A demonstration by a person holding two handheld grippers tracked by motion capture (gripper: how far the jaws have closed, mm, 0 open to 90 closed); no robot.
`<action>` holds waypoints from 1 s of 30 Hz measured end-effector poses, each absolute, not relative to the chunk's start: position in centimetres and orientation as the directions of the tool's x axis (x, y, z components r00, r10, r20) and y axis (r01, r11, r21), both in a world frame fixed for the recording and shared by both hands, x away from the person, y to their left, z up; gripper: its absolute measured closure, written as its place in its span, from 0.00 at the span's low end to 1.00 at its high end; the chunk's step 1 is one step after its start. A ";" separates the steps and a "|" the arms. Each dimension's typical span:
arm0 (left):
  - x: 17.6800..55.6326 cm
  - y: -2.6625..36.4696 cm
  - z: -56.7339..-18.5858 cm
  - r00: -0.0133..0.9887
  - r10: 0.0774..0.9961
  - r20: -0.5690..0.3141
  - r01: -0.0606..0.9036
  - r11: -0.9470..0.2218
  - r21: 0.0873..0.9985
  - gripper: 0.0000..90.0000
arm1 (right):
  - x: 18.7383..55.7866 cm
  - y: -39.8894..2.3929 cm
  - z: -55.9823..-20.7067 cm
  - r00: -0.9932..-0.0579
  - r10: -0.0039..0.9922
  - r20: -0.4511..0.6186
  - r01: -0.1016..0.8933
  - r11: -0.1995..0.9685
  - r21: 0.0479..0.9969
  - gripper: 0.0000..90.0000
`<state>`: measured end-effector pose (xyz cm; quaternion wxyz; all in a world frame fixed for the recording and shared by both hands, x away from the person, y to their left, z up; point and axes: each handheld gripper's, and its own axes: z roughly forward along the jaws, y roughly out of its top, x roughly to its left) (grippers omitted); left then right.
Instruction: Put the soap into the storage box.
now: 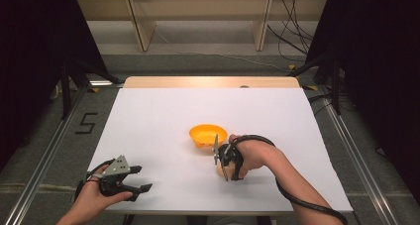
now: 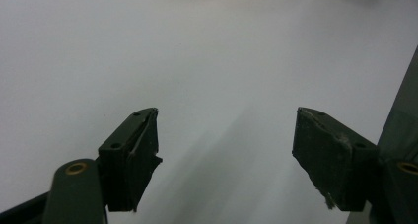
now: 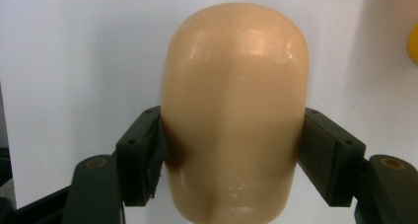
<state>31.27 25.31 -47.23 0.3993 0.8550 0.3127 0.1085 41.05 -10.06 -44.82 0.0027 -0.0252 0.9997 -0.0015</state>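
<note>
One orange bowl (image 1: 208, 135) sits on the worktop (image 1: 148, 126) (its inside looks bare). The right gripper (image 3: 231, 140) squeezes one tan lump (image 3: 234, 105); the left gripper (image 2: 226, 135) has its fingers spread.

The desk (image 1: 158, 126) is plain white. The bowl (image 1: 208, 135) is bright orange-yellow. The rounded block (image 3: 234, 110) is pale tan and glossy. Both claws have black jaws.
</note>
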 end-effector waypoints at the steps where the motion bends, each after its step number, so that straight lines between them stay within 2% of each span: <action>1: 31.3 25.3 -47.2 0.781 0.621 -0.064 0.448 -0.485 0.751 0.28 | 41.2 -10.2 -44.8 -0.998 -0.065 -0.011 -0.065 0.998 0.006 0.37; 7: 31.3 25.3 -47.2 0.781 0.621 -0.065 0.448 -0.485 0.751 0.28 | 41.1 -10.3 -44.4 -0.999 -0.052 -0.010 -0.052 0.999 0.004 0.37; 8: 31.3 25.3 -47.2 0.781 0.621 -0.065 0.448 -0.485 0.751 0.28 | 40.9 -10.3 -44.3 -1.000 -0.013 -0.004 -0.013 1.000 0.016 0.37; 11: 31.3 25.3 -47.2 0.781 0.621 -0.065 0.449 -0.485 0.751 0.28 | 41.1 -10.5 -44.0 -0.999 -0.040 -0.017 -0.040 0.999 0.015 0.37; 14: 31.3 25.3 -47.2 0.781 0.621 -0.066 0.448 -0.485 0.751 0.28 | 40.9 -10.7 -43.6 -1.000 0.005 -0.023 0.005 1.000 0.020 0.37; 15: 31.3 25.3 -47.2 0.781 0.621 -0.066 0.448 -0.485 0.751 0.28 | 41.1 -10.7 -43.5 -0.999 -0.016 -0.028 -0.016 1.000 0.016 0.37; 23: 31.2 25.2 -47.2 0.777 0.626 -0.076 0.454 -0.472 0.756 0.28 | 41.2 -11.0 -43.0 -1.000 0.006 -0.021 0.006 1.000 0.016 0.37; 27: 31.3 25.3 -47.2 0.777 0.625 -0.074 0.453 -0.474 0.755 0.28 | 41.6 -11.1 -42.6 -0.997 -0.048 -0.052 -0.049 0.999 0.021 0.37; 30: 31.2 25.3 -47.2 0.777 0.626 -0.075 0.453 -0.472 0.756 0.28 | 41.5 -11.1 -42.3 -0.998 -0.014 -0.055 -0.015 1.000 0.015 0.37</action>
